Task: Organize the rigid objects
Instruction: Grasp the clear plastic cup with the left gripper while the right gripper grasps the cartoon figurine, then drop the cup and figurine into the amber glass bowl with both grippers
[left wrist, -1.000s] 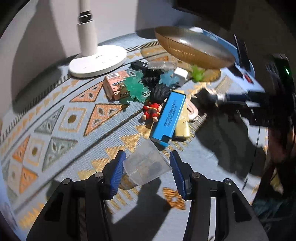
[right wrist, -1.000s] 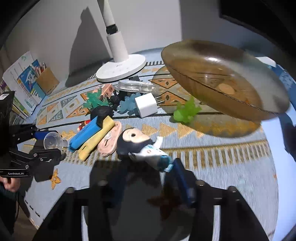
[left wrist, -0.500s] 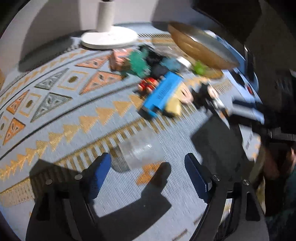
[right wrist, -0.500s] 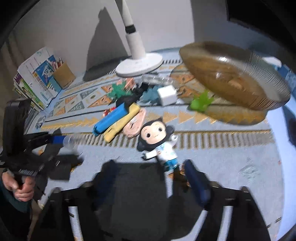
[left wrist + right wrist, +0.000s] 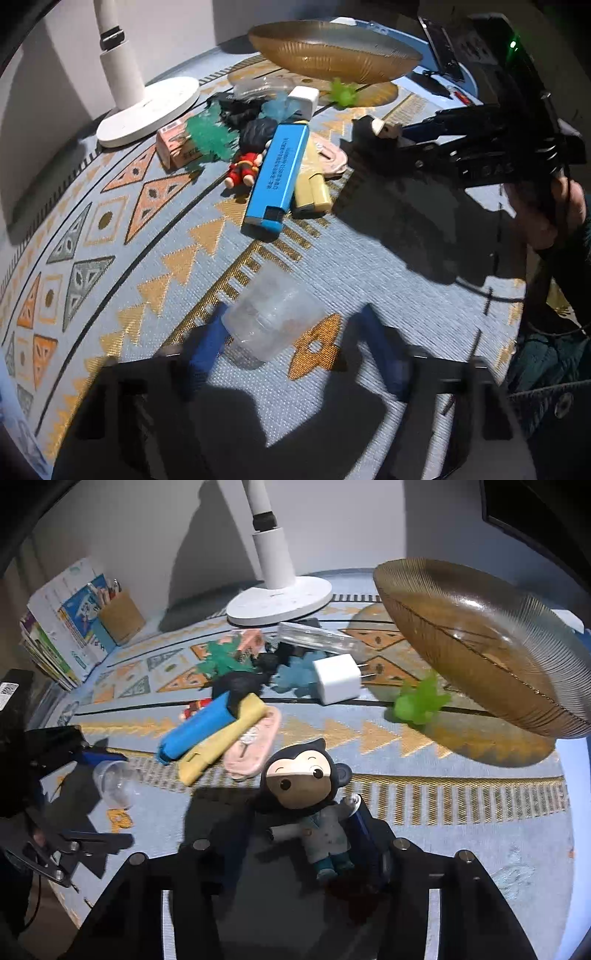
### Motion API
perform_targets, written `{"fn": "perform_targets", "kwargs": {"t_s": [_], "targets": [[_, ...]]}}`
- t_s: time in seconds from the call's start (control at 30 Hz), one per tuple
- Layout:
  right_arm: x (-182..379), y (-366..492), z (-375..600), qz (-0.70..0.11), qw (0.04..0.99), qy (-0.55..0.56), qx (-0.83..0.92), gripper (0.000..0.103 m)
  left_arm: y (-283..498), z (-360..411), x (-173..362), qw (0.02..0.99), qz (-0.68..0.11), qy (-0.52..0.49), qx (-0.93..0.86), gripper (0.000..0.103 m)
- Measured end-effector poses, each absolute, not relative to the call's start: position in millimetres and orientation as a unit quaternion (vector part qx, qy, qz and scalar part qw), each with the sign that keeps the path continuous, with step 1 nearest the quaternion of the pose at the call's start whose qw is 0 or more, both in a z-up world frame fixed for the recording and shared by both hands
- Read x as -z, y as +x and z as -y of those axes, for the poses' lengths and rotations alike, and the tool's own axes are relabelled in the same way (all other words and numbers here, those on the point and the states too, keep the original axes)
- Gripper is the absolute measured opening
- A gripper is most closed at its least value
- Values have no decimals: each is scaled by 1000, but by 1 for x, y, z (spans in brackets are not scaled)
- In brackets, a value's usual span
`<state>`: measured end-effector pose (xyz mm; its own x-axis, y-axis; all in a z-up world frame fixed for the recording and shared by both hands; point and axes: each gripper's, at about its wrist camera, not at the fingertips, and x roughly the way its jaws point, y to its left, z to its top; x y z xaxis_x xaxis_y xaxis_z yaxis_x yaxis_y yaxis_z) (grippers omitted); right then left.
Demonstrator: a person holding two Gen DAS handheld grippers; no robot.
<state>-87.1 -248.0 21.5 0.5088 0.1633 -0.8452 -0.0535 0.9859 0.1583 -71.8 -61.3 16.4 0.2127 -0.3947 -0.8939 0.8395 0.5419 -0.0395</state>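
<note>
1. The desk [image 5: 369, 273] is covered by a pale blue cloth with orange and gold triangle patterns.
2. An amber ribbed glass dish [image 5: 480, 642] is seen far ahead of the right gripper's fingers and to their right, raised above the cloth on a base.
3. A white lamp base [image 5: 279, 600] is seen far ahead of both pairs of fingers, against the wall.
4. A pile of small things lies ahead of the left gripper's fingers: a blue box [image 5: 277, 173] rests against a yellow bar [image 5: 312, 184], with a red figurine [image 5: 245, 170] just left of the box and a white charger [image 5: 338, 679] beyond.
5. The left gripper [image 5: 291, 347] is held with its fingers apart; a clear plastic cup [image 5: 271, 317] lies on its side between them, close to the left finger, though contact cannot be made out through the blur.
6. The right gripper [image 5: 295, 834] is held with its fingers apart around a monkey doll [image 5: 306, 794]; the doll's raised hand is touched by the right finger, while the left finger, in shadow, stands clear of it.
7. A green spiky toy [image 5: 419, 701] lies under the dish's rim, ahead and right of the right fingers.
</note>
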Motion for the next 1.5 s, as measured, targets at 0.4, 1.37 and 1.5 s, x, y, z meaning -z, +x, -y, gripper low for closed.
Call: {"fn": "perform_targets", "kwargs": {"t_s": [0.4, 1.37, 1.5], "targets": [[-59, -120, 265, -436, 894, 101, -32, 49, -65, 49, -62, 801, -435, 113, 395, 47], [-99, -68, 404, -454, 879, 93, 111, 60, 34, 296, -75, 783, -419, 147, 437, 67], [-124, -86, 403, -413, 898, 94, 120, 71, 31, 271, -92, 786, -415, 120, 443, 67]]}}
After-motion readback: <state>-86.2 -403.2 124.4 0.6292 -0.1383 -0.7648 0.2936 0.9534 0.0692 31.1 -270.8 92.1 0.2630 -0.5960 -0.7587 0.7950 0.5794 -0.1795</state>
